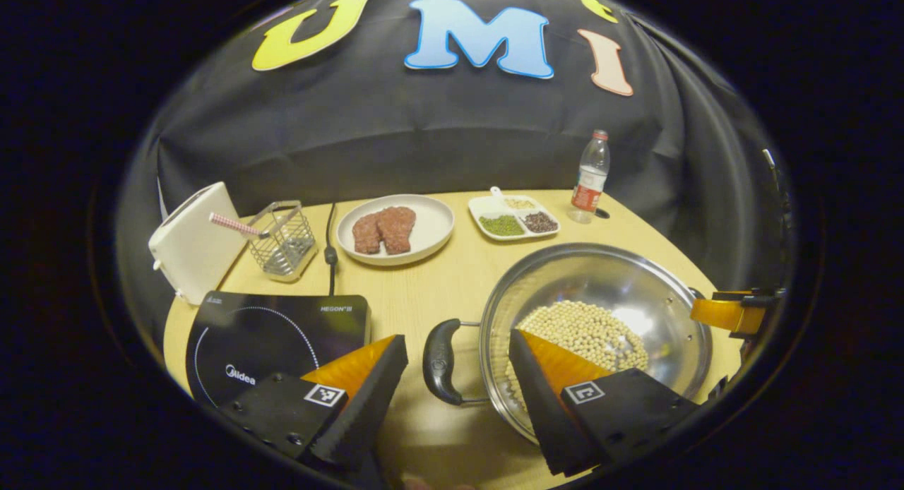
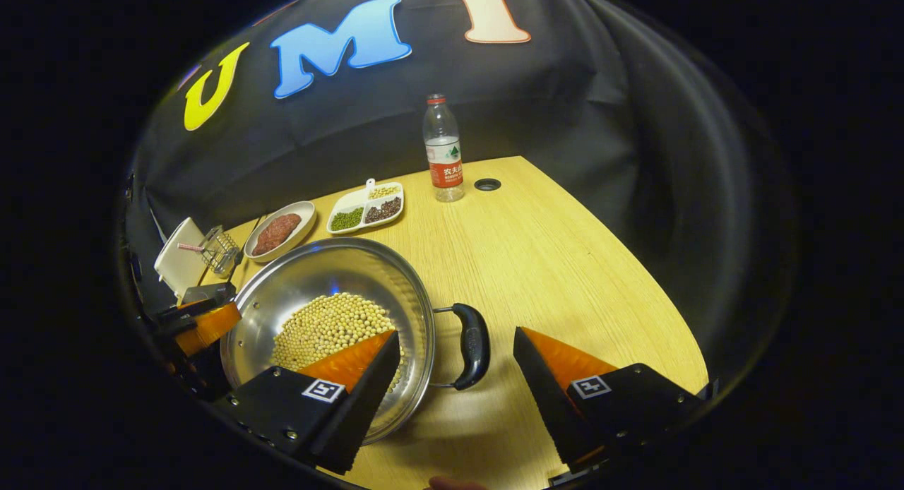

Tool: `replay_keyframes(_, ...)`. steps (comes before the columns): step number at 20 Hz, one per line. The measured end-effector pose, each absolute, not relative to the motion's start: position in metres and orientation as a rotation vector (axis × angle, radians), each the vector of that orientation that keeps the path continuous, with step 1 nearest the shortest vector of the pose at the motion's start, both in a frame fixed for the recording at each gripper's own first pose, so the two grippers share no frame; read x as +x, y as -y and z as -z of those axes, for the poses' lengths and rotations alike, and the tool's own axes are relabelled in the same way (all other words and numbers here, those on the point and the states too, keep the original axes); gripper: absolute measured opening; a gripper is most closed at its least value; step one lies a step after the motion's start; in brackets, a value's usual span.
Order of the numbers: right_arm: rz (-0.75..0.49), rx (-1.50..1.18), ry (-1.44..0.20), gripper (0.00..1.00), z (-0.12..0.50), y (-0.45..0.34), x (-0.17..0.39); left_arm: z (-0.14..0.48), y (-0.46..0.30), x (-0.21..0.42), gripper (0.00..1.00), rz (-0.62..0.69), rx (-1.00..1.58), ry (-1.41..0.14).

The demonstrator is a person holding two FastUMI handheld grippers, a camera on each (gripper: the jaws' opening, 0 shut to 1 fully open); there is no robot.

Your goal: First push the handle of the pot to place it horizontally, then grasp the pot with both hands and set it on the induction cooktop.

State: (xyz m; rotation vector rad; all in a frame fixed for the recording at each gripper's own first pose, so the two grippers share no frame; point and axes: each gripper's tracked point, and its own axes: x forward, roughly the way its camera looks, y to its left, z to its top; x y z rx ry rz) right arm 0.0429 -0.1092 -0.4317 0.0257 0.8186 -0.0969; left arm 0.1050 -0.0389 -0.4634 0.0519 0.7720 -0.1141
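A steel pot [image 1: 600,275] holding soybeans [image 1: 586,327] stands on the wooden table, right of the black induction cooktop [image 1: 268,335]. The pot's black left handle [image 1: 441,361] lies between the spread fingers of my left gripper [image 1: 458,339], which is open and does not touch it. In the right gripper view the pot [image 2: 332,267] sits at lower left, and its black right handle [image 2: 472,345] lies between the fingers of my open right gripper [image 2: 455,337]. One finger of each gripper hangs over the pot's rim. The right gripper [image 1: 734,313] shows past the pot's far side, and the left gripper [image 2: 205,324] likewise.
Behind the pot are a plate of raw meat [image 1: 395,229], a divided dish of beans [image 1: 514,218] and a water bottle [image 1: 590,179]. A white toaster [image 1: 194,246] and a wire basket [image 1: 286,239] stand behind the cooktop, with a cable [image 1: 330,250] beside them. A table hole [image 2: 487,185] is near the bottle.
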Motion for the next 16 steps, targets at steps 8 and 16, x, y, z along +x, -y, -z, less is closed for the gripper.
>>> replay_keyframes(8,0.132,-0.011,-0.872,1.0,0.466,0.116,0.052,0.5,0.047,0.104,1.0,0.139,0.08,-0.826)
replay_keyframes(16,0.128,0.033,-0.893,0.68,0.48,0.111,0.058,0.508,0.041,0.113,0.8,0.117,0.097,-0.828)
